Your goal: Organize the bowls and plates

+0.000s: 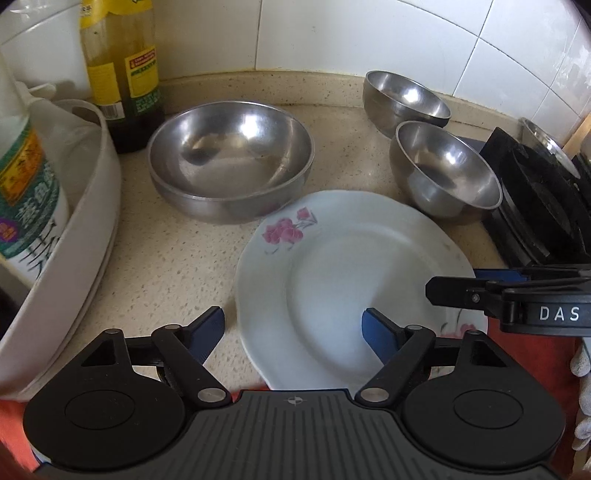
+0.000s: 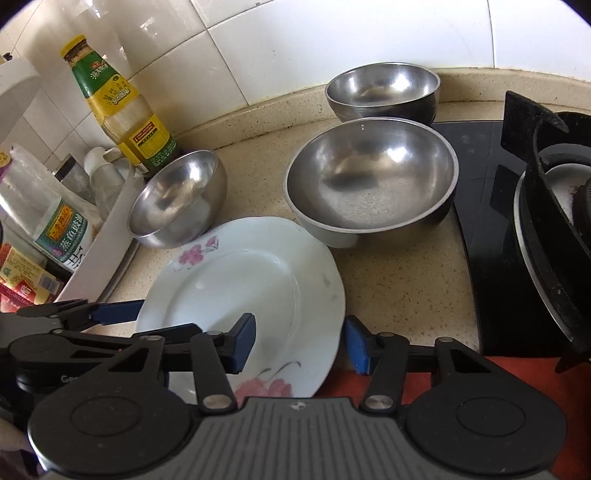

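Observation:
A white plate with pink flowers lies flat on the beige counter. My left gripper is open and straddles the plate's left rim, one pad outside it and one over the plate. My right gripper is open across the right rim in the same way, with a gap at its outer pad. Neither gripper's pads press on the plate. Behind the plate stand three empty steel bowls: a wide one by the bottle and two more to the right.
A sauce bottle and a white tray of bottles crowd the left. A black gas stove borders the right. A tiled wall closes the back. Red cloth lies at the front edge.

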The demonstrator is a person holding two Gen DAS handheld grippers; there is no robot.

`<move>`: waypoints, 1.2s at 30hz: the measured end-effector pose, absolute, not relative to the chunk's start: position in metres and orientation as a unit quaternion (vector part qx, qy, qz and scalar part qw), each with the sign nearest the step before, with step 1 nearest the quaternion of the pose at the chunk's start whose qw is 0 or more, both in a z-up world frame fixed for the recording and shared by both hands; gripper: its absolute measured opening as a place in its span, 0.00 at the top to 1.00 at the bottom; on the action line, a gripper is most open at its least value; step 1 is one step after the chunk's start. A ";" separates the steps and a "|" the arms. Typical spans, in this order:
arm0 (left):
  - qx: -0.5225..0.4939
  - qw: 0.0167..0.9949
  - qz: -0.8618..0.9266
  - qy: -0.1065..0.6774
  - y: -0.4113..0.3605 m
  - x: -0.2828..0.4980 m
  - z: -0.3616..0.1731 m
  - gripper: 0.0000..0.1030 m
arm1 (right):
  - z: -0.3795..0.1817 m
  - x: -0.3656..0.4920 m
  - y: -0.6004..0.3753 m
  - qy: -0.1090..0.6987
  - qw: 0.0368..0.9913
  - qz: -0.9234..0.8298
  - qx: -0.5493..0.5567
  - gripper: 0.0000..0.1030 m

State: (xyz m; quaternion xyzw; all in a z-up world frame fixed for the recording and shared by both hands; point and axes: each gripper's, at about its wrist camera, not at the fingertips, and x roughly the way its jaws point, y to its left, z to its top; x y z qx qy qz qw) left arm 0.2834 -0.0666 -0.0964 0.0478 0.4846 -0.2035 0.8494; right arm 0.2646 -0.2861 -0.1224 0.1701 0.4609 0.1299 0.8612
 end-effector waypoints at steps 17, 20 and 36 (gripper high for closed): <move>0.064 0.856 -0.218 0.465 -0.084 0.289 -0.100 0.10 | -0.122 0.264 -0.284 0.453 0.867 0.147 0.144 0.51; 0.068 0.858 -0.211 0.464 -0.085 0.288 -0.098 0.11 | -0.121 0.263 -0.282 0.451 0.870 0.139 0.142 0.53; 0.087 0.866 -0.190 0.454 -0.088 0.270 -0.092 0.12 | -0.116 0.252 -0.282 0.442 0.874 0.147 0.140 0.54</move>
